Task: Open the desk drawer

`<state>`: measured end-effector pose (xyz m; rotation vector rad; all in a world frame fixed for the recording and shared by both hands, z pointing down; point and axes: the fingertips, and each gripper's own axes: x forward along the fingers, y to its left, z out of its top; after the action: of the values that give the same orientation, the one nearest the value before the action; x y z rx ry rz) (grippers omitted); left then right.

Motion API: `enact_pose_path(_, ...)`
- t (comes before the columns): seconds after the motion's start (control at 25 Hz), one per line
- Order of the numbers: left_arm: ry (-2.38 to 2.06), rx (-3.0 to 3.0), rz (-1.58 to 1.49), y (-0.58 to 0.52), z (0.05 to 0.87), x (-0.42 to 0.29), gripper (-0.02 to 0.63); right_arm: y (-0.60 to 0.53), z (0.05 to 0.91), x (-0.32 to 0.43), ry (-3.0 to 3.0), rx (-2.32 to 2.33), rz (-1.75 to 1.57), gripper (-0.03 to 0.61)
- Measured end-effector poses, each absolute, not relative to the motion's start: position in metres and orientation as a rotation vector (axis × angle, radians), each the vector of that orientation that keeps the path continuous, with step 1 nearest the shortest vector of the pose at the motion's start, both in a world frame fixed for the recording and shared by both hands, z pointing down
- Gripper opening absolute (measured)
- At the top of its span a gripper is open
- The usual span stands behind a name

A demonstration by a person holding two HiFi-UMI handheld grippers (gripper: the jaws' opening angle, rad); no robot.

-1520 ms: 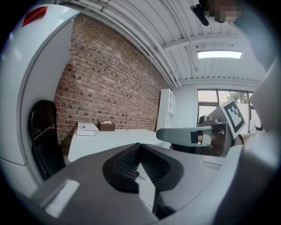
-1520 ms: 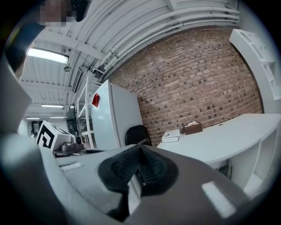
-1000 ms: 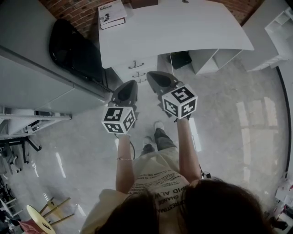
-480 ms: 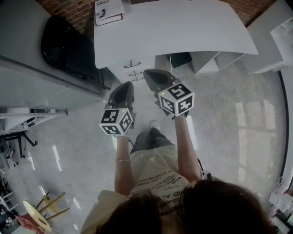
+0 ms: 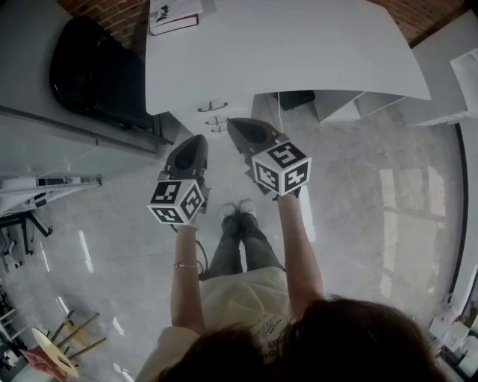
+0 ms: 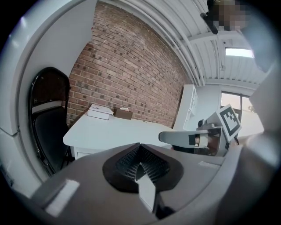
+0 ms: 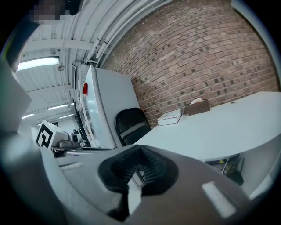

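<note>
The white desk (image 5: 299, 52) fills the top of the head view. Under its left part sits a white drawer unit (image 5: 224, 113) whose curved metal handles (image 5: 213, 107) are stacked one below another; every drawer looks closed. My left gripper (image 5: 196, 140) hangs just below the unit, shut and holding nothing. My right gripper (image 5: 231, 123) points at the lower handles from the right, a short way off, also shut and empty. In the left gripper view the jaws (image 6: 139, 146) meet in front of the desk (image 6: 114, 132). In the right gripper view the jaws (image 7: 139, 148) are closed too.
A black chair (image 5: 97, 71) stands left of the drawers beside a grey cabinet (image 5: 45, 142). A book (image 5: 174, 15) lies on the desk's far left corner. A low white shelf (image 5: 351, 104) sits under the desk's right side. A stool (image 5: 60, 351) is at bottom left.
The person has stepped closer to the desk, and both grippers have moved nearer the drawer handles. Both stay shut.
</note>
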<state>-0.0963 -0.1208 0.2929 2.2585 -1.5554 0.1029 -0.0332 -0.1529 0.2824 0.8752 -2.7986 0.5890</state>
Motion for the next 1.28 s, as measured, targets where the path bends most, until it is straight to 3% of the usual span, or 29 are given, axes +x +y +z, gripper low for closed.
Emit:
enact_pose_path(0.68, -1.442, 2.264, 0.141, -0.171, 0.417, -0.107, -0.006, -0.208, 0.401, -0.061, -2.785, 0.870, 0.705, 0.002)
enact_pose_path(1.28, -1.452, 2.232, 0.151, -0.198, 0.478, -0.128, -0.006, -0.236, 0.474, -0.067, -2.761, 0.937, 0.918, 0.002)
